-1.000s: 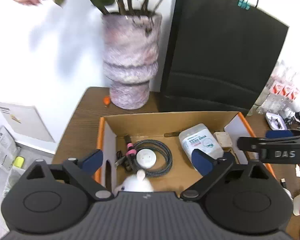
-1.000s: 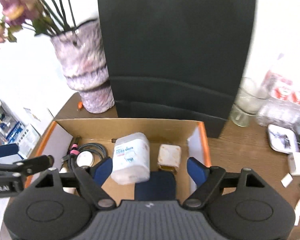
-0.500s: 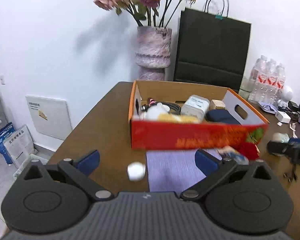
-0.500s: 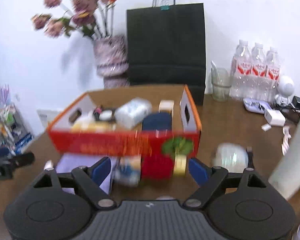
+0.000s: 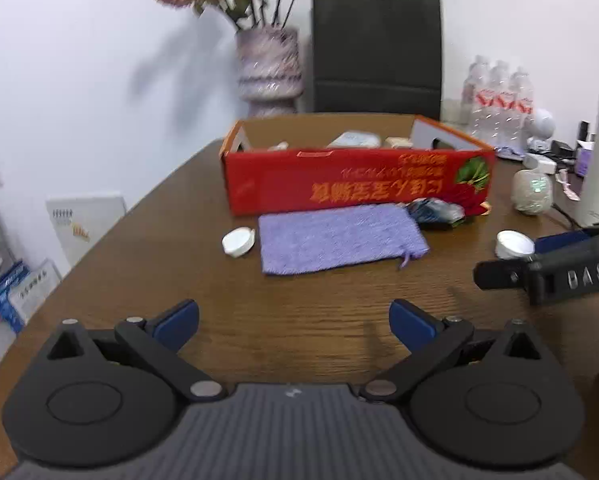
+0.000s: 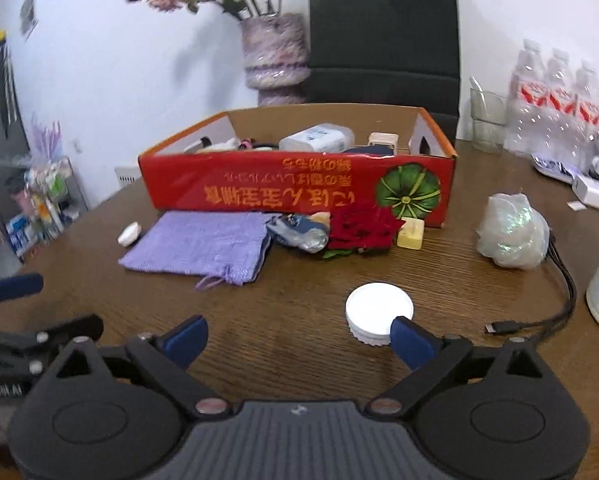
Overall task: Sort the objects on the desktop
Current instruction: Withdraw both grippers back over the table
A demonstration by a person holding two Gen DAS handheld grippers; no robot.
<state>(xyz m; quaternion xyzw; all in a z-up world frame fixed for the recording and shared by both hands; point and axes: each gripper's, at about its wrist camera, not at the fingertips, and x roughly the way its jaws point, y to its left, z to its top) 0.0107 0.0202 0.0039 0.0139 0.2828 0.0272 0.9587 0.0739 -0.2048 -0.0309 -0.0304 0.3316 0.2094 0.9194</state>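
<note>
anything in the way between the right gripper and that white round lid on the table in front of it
Nothing visible. The right gripper is open and empty, and the white round lid lies on bare table just ahead, close by its right finger. The purple pouch and black cable lie off to either side.

Wall: I see plain white wall (image 5: 79,80) behind.
Table: brown wood-grain table (image 6: 291,288) near me.
Far: black paper bag (image 6: 383,32).
</note>
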